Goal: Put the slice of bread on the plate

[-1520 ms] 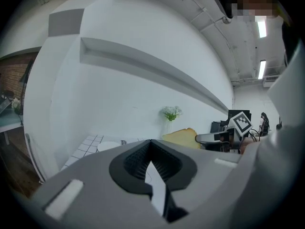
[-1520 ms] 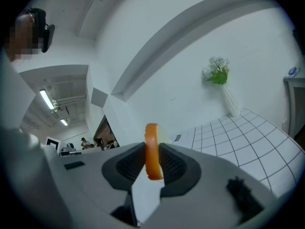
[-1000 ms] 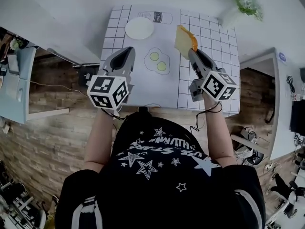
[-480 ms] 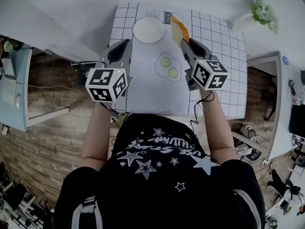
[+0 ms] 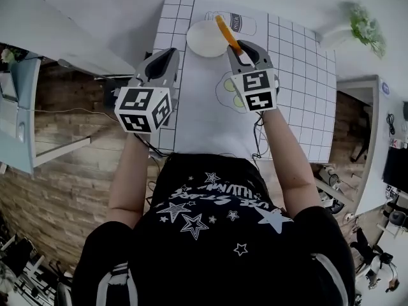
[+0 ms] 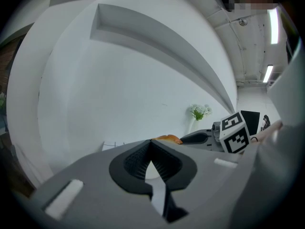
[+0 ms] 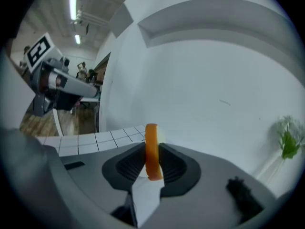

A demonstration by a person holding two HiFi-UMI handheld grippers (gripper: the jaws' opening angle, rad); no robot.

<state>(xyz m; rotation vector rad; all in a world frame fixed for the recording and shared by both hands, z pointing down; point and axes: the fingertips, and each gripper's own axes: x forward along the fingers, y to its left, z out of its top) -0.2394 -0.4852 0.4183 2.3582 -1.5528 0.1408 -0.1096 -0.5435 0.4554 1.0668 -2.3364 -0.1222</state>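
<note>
White gridded cloth is spread over the bench (image 5: 204, 113), and a white plate (image 5: 204, 40) is set at its far end. Left tongs (image 5: 166, 57) are held pressed together, empty, near the plate. By the right tongs (image 5: 246, 47) the slice of bread (image 5: 227, 34) is pinched on edge over the plate's right rim.

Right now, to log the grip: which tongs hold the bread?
The right tongs: the bread stands edge-on between their jaws. The left tongs are shut with nothing in them.
</note>
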